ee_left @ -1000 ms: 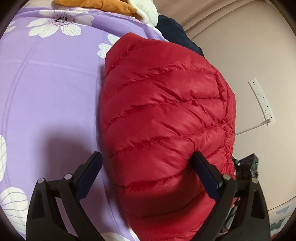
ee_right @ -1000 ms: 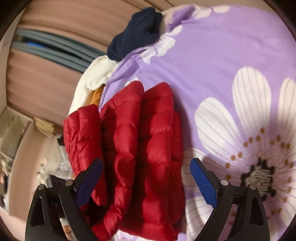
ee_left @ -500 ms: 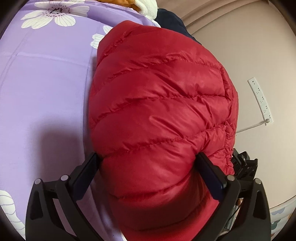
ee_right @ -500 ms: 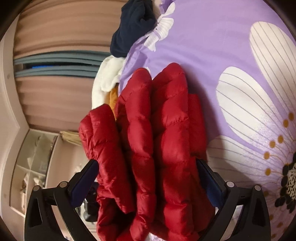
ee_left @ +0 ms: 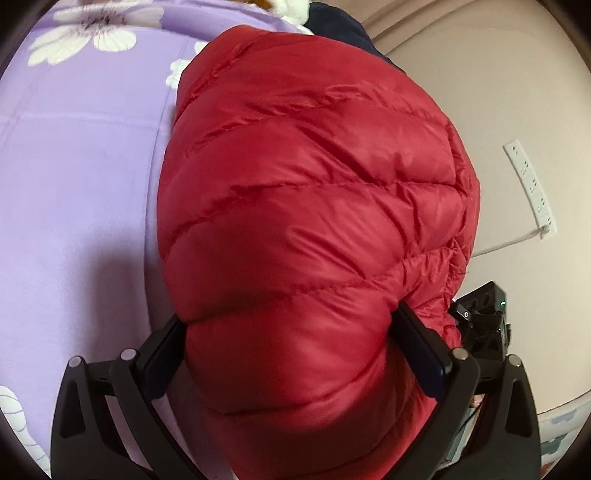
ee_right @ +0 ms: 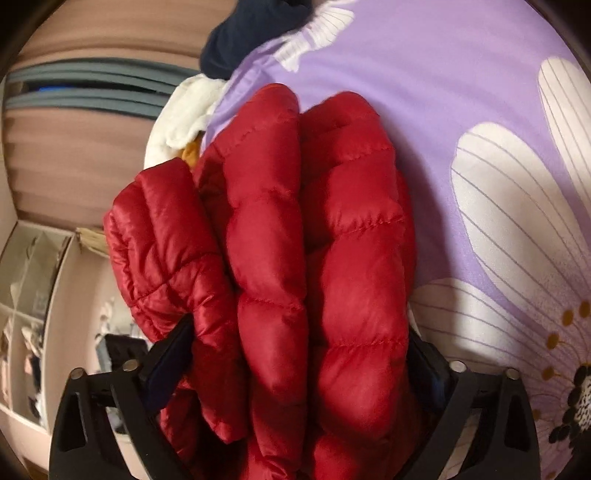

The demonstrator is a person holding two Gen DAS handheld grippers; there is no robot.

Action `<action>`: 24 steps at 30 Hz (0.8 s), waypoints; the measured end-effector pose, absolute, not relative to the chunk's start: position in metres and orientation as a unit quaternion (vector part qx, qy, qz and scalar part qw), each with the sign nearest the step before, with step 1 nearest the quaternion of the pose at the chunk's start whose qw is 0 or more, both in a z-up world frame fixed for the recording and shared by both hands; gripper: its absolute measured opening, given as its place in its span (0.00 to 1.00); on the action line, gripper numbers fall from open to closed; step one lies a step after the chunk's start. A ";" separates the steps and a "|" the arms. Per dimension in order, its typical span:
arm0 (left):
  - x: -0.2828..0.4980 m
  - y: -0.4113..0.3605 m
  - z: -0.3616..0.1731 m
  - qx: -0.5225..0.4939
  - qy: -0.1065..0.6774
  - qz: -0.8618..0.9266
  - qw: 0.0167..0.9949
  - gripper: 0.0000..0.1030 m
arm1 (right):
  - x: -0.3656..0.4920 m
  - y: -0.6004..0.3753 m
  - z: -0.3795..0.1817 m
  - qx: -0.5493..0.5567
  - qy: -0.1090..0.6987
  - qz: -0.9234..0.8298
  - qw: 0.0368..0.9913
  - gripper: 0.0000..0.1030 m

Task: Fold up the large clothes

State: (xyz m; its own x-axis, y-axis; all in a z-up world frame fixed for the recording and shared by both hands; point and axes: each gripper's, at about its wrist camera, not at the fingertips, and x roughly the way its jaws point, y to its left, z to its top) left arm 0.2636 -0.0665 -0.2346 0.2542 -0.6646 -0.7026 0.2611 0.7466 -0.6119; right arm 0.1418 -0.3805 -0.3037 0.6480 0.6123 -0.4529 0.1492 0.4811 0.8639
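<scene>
A red quilted puffer jacket [ee_left: 314,206] lies folded in a thick bundle near the edge of a purple flowered bedspread [ee_left: 74,177]. My left gripper [ee_left: 291,332] straddles the near end of the bundle, its jaws wide apart with the padded cloth bulging between them. In the right wrist view the jacket [ee_right: 288,258] shows as several stacked folds. My right gripper [ee_right: 299,347] straddles them the same way, both pads pressed against the outer folds. The fingertips of both grippers are partly hidden by the cloth.
A navy garment [ee_right: 251,33], a white one [ee_right: 184,114] and an orange one [ee_right: 190,155] lie piled at the bed's far edge. A white power strip [ee_left: 530,188] hangs on the beige wall. Black equipment [ee_left: 484,317] stands beside the bed. Shelves [ee_right: 26,295] stand at the left.
Both grippers have moved forward onto the jacket, from open beside and in front of it to straddling its folded bundle. The jacket now fills much more of both views.
</scene>
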 end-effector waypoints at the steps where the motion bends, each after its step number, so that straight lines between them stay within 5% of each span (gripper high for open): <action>1: 0.261 -0.068 -0.232 -0.182 0.528 -0.300 0.774 0.95 | 0.139 -0.380 -0.302 0.480 0.385 0.151 0.773 0.86; 9: 0.234 -0.083 -0.209 -0.105 0.487 -0.285 0.819 0.79 | 0.123 -0.369 -0.282 0.425 0.351 0.164 0.818 0.49; 24: 0.201 -0.060 -0.172 -0.077 0.437 -0.263 0.857 0.74 | 0.121 -0.326 -0.231 0.334 0.316 0.169 0.872 0.44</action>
